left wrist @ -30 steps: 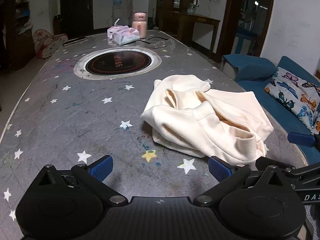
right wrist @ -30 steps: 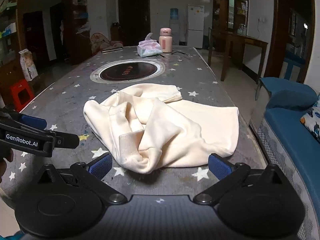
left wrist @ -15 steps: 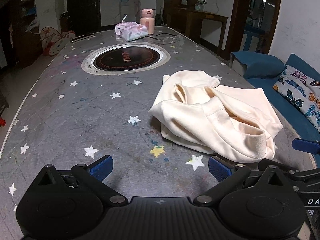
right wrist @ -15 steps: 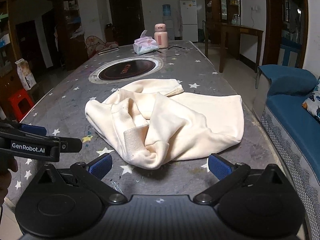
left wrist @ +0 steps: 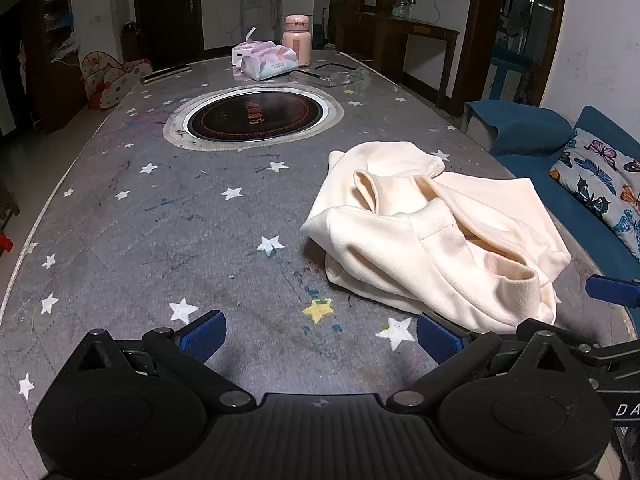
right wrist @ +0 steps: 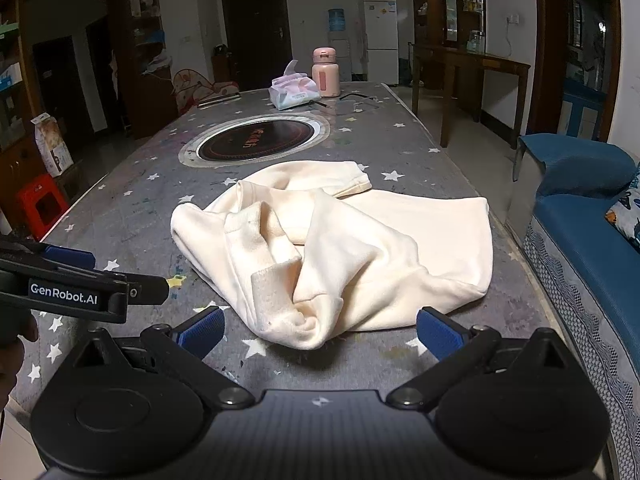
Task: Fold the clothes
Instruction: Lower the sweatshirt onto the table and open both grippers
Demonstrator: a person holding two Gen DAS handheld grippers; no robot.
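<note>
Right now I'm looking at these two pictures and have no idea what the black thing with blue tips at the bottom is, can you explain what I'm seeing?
There is no robot here. A person holds a two-finger gripper in each hand, and each carries a wide-angle camera looking forward along its fingers. One picture comes from the left gripper, the other from the right gripper. The blue tips are the finger pads. Both grippers are open and hold nothing.

In the right-hand picture the black bar at the left edge is the other gripper seen from the side.

A crumpled cream garment, not yet folded, lies on a grey table printed with stars. Beyond it a round cooktop is set into the table; at the far end are a tissue pack and a pink bottle.
</note>
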